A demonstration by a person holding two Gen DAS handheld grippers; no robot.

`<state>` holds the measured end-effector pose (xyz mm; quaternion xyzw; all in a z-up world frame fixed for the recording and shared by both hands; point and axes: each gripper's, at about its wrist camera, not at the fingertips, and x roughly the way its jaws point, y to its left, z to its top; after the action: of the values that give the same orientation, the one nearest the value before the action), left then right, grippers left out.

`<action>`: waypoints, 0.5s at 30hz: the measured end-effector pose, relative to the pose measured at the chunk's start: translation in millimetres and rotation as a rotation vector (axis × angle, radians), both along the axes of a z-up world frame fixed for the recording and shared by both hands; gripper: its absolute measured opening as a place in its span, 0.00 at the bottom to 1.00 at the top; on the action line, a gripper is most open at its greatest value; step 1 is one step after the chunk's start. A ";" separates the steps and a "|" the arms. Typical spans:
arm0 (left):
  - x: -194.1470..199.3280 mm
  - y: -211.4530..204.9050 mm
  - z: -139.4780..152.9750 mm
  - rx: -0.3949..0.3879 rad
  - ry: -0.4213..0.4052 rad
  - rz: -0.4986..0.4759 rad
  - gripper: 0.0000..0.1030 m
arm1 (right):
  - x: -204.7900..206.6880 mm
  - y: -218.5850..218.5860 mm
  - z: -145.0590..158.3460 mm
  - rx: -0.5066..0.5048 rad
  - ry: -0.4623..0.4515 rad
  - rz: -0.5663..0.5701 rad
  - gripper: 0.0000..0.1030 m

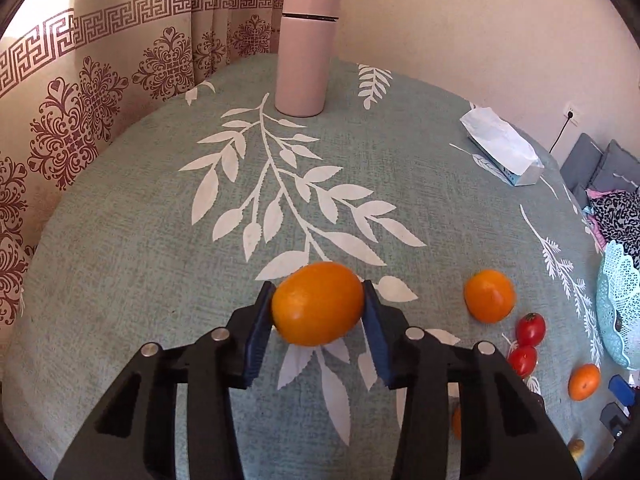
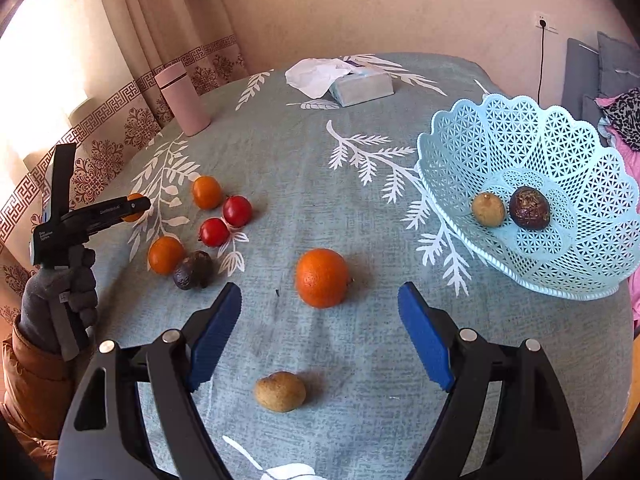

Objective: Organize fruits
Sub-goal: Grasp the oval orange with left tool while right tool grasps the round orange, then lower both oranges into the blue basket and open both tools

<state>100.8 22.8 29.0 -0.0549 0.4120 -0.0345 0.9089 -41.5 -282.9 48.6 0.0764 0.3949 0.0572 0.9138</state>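
Left gripper (image 1: 318, 306): your blue pads pinch a small orange (image 1: 318, 304) from both sides, held above the tablecloth (image 1: 140, 260).
Right gripper (image 2: 320, 320): your jaws stand spread wide, nothing between them; a large orange (image 2: 322, 278) lies just ahead.
Basket (image 2: 480, 136): to your right, holding a tan fruit (image 2: 488, 209) touching a dark fruit (image 2: 529, 208).
Loose fruit: two tomatoes (image 2: 237, 211), side by side on the cloth.

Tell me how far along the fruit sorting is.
Early. Two fruits lie in the basket. The left gripper holds an orange; the right gripper is open and empty. Other oranges, two tomatoes, a dark fruit and a tan one remain on the tablecloth.
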 end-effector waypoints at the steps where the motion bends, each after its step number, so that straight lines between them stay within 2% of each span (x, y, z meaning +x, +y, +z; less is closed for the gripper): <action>1: -1.8 -1.5 2.6 0.003 -0.007 -0.001 0.42 | 2.4 2.3 0.1 -0.004 0.004 0.005 0.80; 7: -10.2 -7.5 14.7 -0.004 -0.031 -0.024 0.42 | 26.9 12.8 -12.1 -0.051 0.058 0.014 0.78; 10: -14.4 -10.1 20.8 -0.010 -0.043 -0.033 0.42 | 41.3 14.9 -25.1 -0.060 0.116 0.027 0.60; 12: -17.4 -12.8 24.4 -0.013 -0.050 -0.042 0.42 | 44.3 15.8 -30.3 -0.095 0.126 0.016 0.39; 15: -19.2 -19.2 28.8 -0.009 -0.057 -0.057 0.42 | 39.3 12.5 -25.4 -0.065 0.108 0.023 0.35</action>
<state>81.6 3.6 57.8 -0.0461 0.3874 -0.0639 0.9185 -2.2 -270.3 23.2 0.0449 0.4461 0.0504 0.8924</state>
